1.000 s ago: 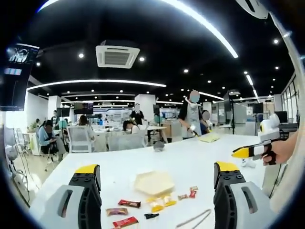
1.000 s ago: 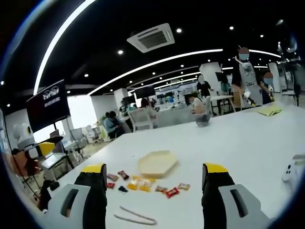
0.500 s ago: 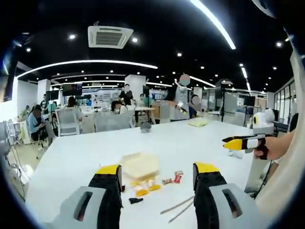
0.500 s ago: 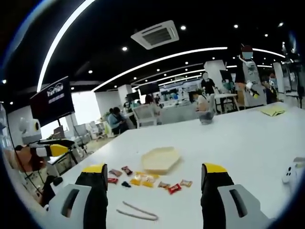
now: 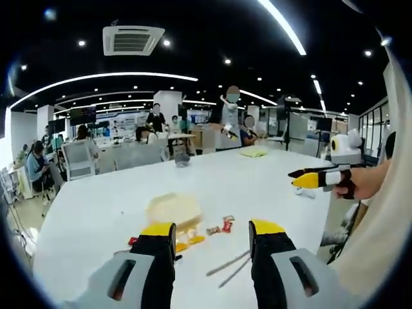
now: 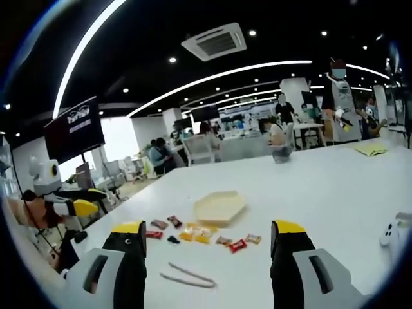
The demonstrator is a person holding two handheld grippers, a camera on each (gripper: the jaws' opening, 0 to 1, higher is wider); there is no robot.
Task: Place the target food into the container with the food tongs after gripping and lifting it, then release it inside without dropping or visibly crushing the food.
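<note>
A pale yellow hexagonal container [image 5: 172, 207] [image 6: 220, 206] sits on the white table [image 5: 257, 187] [image 6: 322, 193]. Wrapped snacks lie just in front of it, yellow ones [image 6: 193, 235] and red ones [image 5: 225, 225] [image 6: 237, 244]. Metal food tongs [image 5: 228, 267] [image 6: 187, 275] lie flat on the table nearer to me. My left gripper [image 5: 212, 228] hovers open above the tongs, nothing between its jaws. My right gripper [image 6: 208, 226] is open too, holding nothing, well back from the snacks. Each gripper appears in the other's view, held in a hand: the right gripper [image 5: 315, 179] and the left gripper [image 6: 71, 203].
A grey bowl [image 5: 183, 159] [image 6: 281, 153] and a yellow cloth [image 5: 252, 152] [image 6: 367, 149] lie at the table's far side. A white controller-like object [image 6: 389, 233] rests at the right. People, chairs and desks fill the room behind.
My left gripper's jaws have come closer together and its view has shifted right and nearer to the tongs. The left gripper has come into the right gripper view at the left edge.
</note>
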